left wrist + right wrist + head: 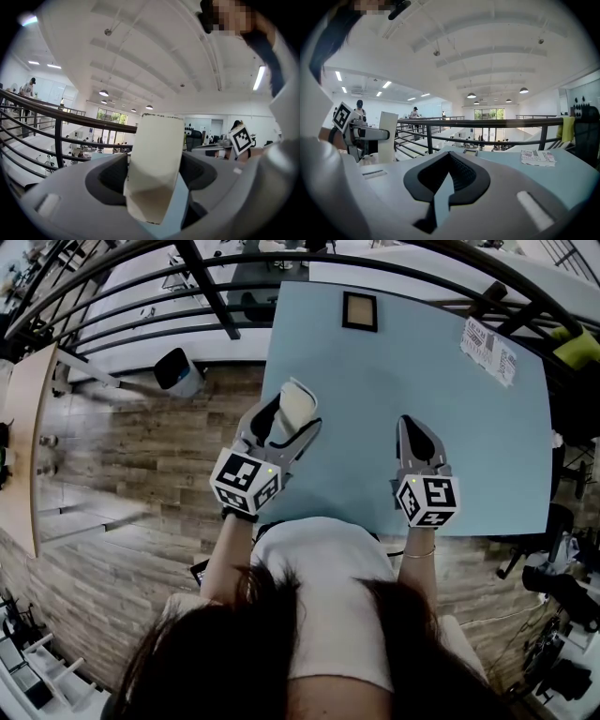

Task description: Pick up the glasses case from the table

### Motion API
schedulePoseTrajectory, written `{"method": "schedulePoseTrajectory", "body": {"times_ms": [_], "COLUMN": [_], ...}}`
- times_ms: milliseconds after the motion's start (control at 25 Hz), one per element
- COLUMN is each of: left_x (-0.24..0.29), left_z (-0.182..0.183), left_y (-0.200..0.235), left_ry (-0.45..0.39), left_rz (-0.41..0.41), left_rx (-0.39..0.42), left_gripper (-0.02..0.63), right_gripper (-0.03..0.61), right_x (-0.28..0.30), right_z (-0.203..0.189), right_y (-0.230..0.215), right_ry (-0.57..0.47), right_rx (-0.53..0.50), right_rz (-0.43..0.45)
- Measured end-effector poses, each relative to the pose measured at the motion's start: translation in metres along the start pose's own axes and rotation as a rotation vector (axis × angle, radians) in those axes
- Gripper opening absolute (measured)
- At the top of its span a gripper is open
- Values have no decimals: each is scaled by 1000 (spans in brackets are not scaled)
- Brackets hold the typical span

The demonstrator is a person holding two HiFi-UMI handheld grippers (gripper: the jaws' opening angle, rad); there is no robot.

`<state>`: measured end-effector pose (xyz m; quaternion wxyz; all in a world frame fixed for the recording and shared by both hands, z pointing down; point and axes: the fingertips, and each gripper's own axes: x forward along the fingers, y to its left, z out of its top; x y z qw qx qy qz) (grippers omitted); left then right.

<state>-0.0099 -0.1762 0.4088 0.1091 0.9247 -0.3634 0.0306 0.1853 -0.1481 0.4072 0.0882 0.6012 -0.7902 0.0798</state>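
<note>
Left gripper clamping cream glasses case, jaws standing wide around it. Case poking up past jaws, slightly tilted, looking lifted clear of table, hanging above near left edge. Right gripper hovering over near side of table, jaws together, holding nothing.

Risks:
- Pads appearing to grip only lower part of smooth case, so case possibly pivoting or sliding out.
- Case hanging at left edge, so any slip likely sending it onto wood floor, not table.
- Harder squeeze possibly popping case open.
</note>
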Motion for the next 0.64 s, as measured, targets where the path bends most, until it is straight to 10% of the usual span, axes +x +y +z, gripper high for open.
{"method": "schedulePoseTrajectory", "body": {"times_ms": [640], "left_x": [-2], "left_z": [1], "left_y": [-7], "left_ry": [1], "left_rz": [9], "left_rx": [10], "left_gripper": [388], "right_gripper": [2], "right_x": [-9], "right_z": [-2], "right_y": [-5], "right_ry": [-8], "right_rx": [11], "right_rz": [-3]}}
